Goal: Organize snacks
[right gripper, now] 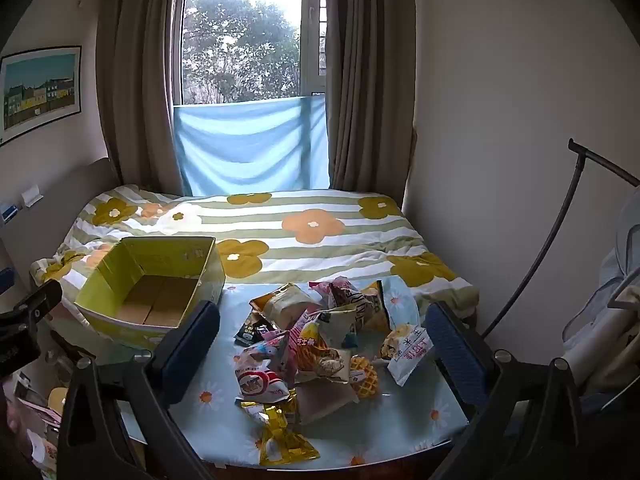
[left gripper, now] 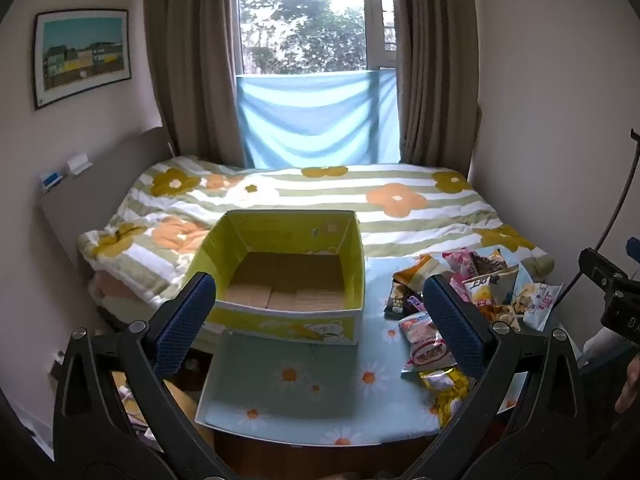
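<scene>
Both wrist cameras sit above the near edge of the table (left gripper: 280,400), tilted downward and facing the window (left gripper: 300,20) at 12 o'clock. The left view centres on the yellow box (left gripper: 288,264), close; the right view centres on the snack pile (right gripper: 320,340). The 2 views share box, pile, bed (right gripper: 280,232) and window.

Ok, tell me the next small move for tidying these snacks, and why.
Probably bring the right claw down onto the nearest packet in the snack pile and close on it. Both claws are open and hold nothing, the yellow box is empty, and the pile lies right ahead of the right claw, beside the box.
</scene>
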The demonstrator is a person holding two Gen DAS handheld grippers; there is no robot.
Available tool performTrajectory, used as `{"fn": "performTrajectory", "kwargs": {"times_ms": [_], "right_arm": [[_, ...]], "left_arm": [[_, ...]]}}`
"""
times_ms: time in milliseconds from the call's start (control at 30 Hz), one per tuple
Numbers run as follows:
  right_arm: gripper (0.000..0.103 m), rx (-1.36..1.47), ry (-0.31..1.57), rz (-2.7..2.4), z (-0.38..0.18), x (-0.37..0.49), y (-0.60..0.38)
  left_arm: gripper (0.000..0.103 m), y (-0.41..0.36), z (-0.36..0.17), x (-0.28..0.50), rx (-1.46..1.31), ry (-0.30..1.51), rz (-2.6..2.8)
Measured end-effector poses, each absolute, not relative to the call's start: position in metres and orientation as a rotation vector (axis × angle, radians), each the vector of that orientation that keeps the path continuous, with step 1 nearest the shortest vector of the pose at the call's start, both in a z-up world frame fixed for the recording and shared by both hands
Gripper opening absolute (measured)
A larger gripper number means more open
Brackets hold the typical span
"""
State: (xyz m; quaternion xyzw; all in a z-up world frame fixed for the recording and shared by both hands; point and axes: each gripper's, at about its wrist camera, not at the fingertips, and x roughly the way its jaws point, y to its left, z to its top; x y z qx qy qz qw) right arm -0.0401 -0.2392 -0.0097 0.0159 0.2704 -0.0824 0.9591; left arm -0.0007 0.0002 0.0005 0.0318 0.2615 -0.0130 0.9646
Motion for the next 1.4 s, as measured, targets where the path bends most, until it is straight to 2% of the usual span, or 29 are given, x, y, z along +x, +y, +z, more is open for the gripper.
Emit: {"fn": "performTrajectory", "kwargs": {"times_ms": [1400], "right_arm": [[0.103,0.034,0.548,-0.167,-0.006,-0.044,-0.237]], "left_arm": [[0.103,0.0,0.005,-0.011,0.032,0.518,-0.035]]}}
